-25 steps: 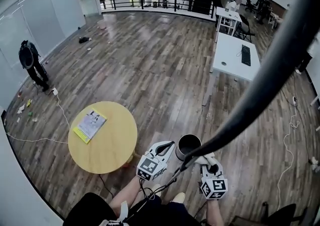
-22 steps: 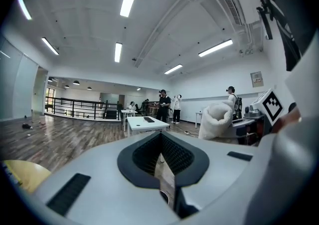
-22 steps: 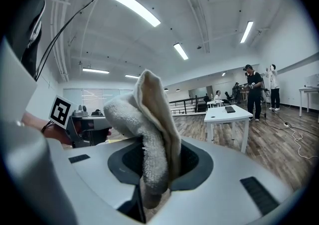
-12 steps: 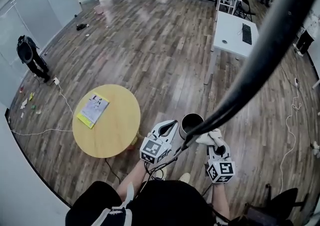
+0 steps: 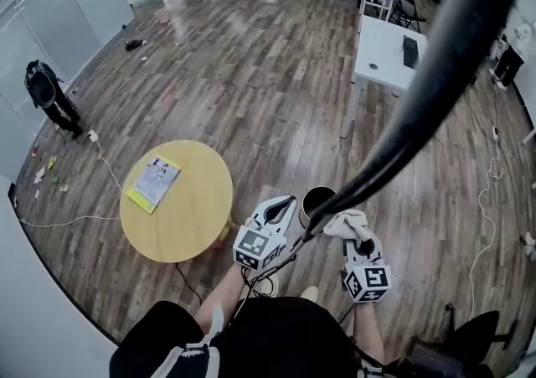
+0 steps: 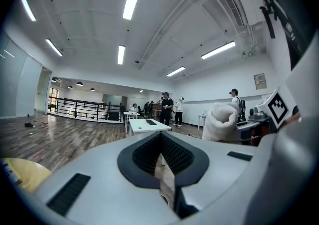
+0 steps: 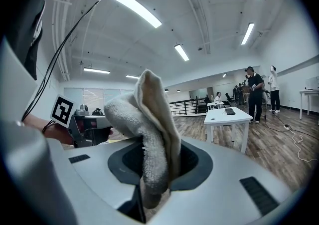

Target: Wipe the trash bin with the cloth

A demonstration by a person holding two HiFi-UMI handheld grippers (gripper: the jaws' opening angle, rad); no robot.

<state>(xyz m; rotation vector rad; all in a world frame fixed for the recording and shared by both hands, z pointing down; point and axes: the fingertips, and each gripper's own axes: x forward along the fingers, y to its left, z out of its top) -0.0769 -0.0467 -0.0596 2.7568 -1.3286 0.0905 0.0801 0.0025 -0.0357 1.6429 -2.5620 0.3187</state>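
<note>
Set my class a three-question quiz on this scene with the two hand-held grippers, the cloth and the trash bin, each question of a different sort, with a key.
1. Short answer: which hand-held gripper holds the cloth?
2. True or false: the trash bin stands on the round table.
3. Choose: on the round table lies A) a keyboard, B) a booklet, C) a cup.

Key
1. The right hand-held gripper, jaws shut on it; the left hand-held gripper is shut and empty.
2. False: it stands on the floor, beside the table.
3. B
</note>
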